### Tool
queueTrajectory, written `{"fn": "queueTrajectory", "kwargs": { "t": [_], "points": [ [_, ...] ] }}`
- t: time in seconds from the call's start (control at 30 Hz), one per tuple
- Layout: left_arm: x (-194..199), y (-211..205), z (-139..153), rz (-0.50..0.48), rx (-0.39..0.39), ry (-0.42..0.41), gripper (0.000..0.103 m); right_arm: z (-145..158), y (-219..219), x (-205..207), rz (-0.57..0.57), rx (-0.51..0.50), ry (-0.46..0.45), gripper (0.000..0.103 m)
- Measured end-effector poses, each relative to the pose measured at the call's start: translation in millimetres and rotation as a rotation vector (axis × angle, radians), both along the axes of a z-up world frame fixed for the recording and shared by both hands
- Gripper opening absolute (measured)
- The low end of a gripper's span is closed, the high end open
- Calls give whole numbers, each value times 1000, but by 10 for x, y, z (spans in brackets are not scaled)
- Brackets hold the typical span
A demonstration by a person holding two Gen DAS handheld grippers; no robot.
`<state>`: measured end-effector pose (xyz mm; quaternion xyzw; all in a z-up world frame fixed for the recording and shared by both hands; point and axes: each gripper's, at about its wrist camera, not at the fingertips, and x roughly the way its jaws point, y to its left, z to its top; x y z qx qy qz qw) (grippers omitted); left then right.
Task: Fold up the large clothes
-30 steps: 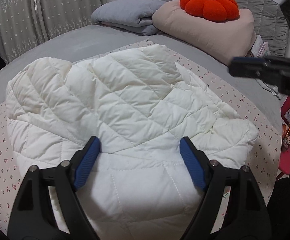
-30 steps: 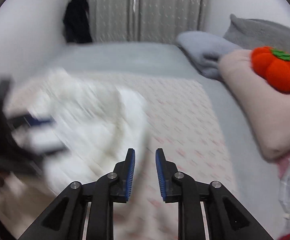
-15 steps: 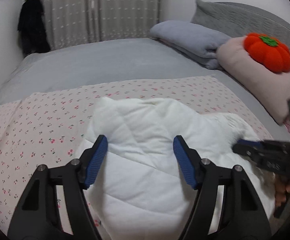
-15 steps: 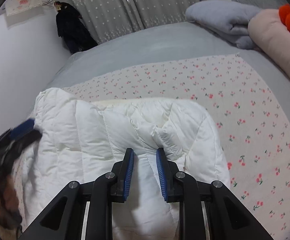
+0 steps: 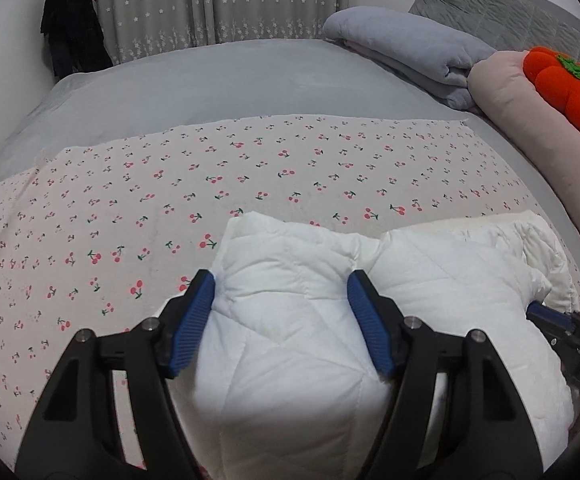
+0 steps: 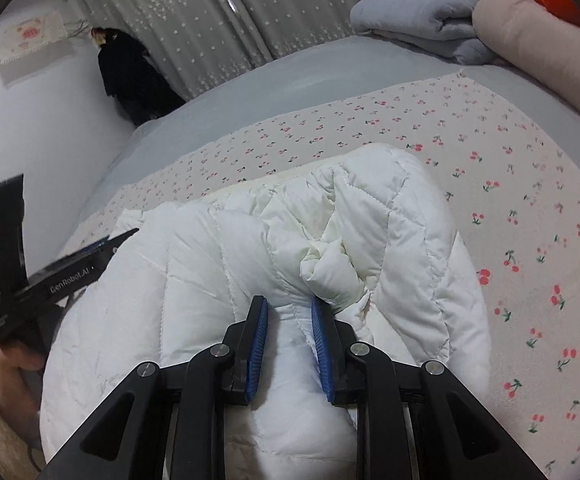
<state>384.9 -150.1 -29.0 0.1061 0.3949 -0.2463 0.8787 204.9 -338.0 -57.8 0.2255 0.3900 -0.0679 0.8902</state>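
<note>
A white quilted puffer jacket (image 5: 430, 280) lies bunched and folded on the cherry-print sheet (image 5: 249, 176). My left gripper (image 5: 279, 280) straddles a thick folded part of it, both blue pads against the padding's sides. My right gripper (image 6: 287, 302) is shut on a narrow pinch of the jacket (image 6: 249, 240) near a crumpled crease. In the right wrist view the left gripper (image 6: 101, 248) sits at the jacket's left edge, held by a hand (image 6: 13, 364). The right gripper's tip (image 5: 550, 318) shows at the far right of the left wrist view.
The grey bed cover (image 5: 209, 80) stretches beyond the sheet. A folded grey blanket (image 5: 406, 48), a beige cushion (image 5: 530, 112) and an orange pumpkin plush (image 5: 566, 88) lie at the head end. Curtains (image 5: 217, 0) and a dark hanging garment (image 5: 69, 28) stand behind.
The jacket went from spread flat to a folded bundle. The left gripper swung across and narrowed onto a thick fold. The right gripper came down and now pinches the jacket.
</note>
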Motion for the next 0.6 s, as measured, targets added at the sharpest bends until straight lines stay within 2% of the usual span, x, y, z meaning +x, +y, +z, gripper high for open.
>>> {"fn": "queueTrajectory", "kwargs": {
  "t": [0.1, 0.13, 0.17, 0.2, 0.27, 0.3, 0.43, 0.47, 0.5, 0.53, 0.6],
  "points": [
    [-65, 66, 129, -3, 8, 15, 71, 173, -33, -87, -20, -13, -12, 36],
    [-114, 109, 178, -4, 7, 22, 75, 234, -28, -145, -37, -39, -23, 51],
    [-178, 165, 227, 0, 10, 26, 83, 294, -15, -213, -63, -90, -33, 72],
    [-260, 229, 270, 7, 5, 23, 86, 347, 4, -294, -75, -150, -51, 79],
    [-426, 400, 311, 11, -35, 39, 92, 317, 2, -339, -65, -186, -8, 81],
    [-483, 482, 300, 11, -55, 69, 94, 239, -37, -334, -60, -157, 43, 81],
    [-586, 792, 113, -18, -223, 298, 95, -83, -317, -405, -73, 154, 79, 81],
    [-589, 834, 73, -26, -256, 339, 95, -159, -371, -412, -71, 240, 84, 79],
    [-592, 862, 50, -34, -276, 364, 95, -191, -384, -420, -71, 283, 82, 77],
    [-599, 877, 56, -37, -278, 364, 95, -193, -370, -431, -70, 300, 83, 75],
    [-633, 865, 144, -42, -266, 304, 95, -182, -287, -443, -61, 338, 97, 70]
  ]
}}
